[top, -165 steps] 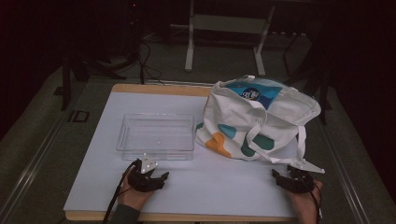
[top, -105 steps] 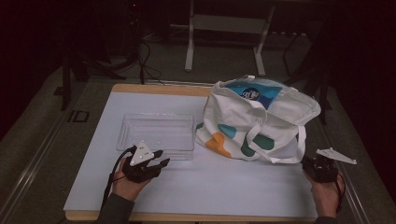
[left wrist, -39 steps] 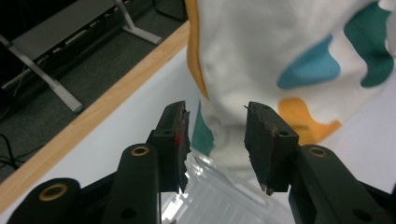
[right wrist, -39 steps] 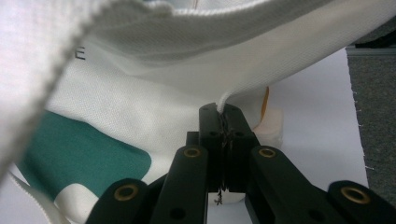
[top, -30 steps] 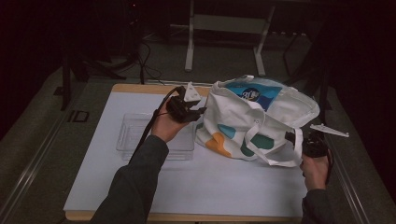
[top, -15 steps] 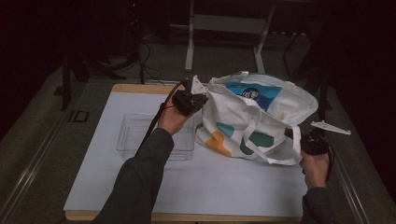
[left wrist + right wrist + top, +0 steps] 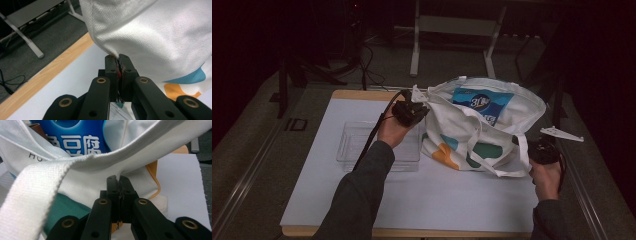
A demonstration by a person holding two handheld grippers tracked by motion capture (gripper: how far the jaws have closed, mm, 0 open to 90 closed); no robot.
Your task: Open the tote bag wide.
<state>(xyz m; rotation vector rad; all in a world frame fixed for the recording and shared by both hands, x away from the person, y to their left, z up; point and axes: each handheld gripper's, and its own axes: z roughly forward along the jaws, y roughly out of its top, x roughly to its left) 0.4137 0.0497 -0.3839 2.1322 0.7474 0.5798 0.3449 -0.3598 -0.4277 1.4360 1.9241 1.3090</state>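
A white tote bag (image 7: pixel 484 137) with teal and orange patches lies on the right half of the table. A blue printed package (image 7: pixel 482 102) shows in its open mouth. My left gripper (image 7: pixel 413 111) is shut on the bag's left rim; in the left gripper view its jaws (image 7: pixel 119 59) pinch the white cloth (image 7: pixel 155 32). At the bag's right side, my right gripper (image 7: pixel 539 150) is shut on the fabric. In the right gripper view its jaws (image 7: pixel 120 180) clamp the cloth just under a handle strap (image 7: pixel 37 185), with the blue package (image 7: pixel 75 137) beyond.
A clear plastic tray (image 7: pixel 357 145) sits on the white table mat (image 7: pixel 452 200), left of the bag and under my left forearm. A loose strap loop (image 7: pixel 507 170) hangs toward the front. A metal stand (image 7: pixel 414 45) and cables lie on the floor behind the table.
The left gripper has reached the bag's left rim and shut on it, and the bag's mouth now stands higher and wider. The right hand has kept still.
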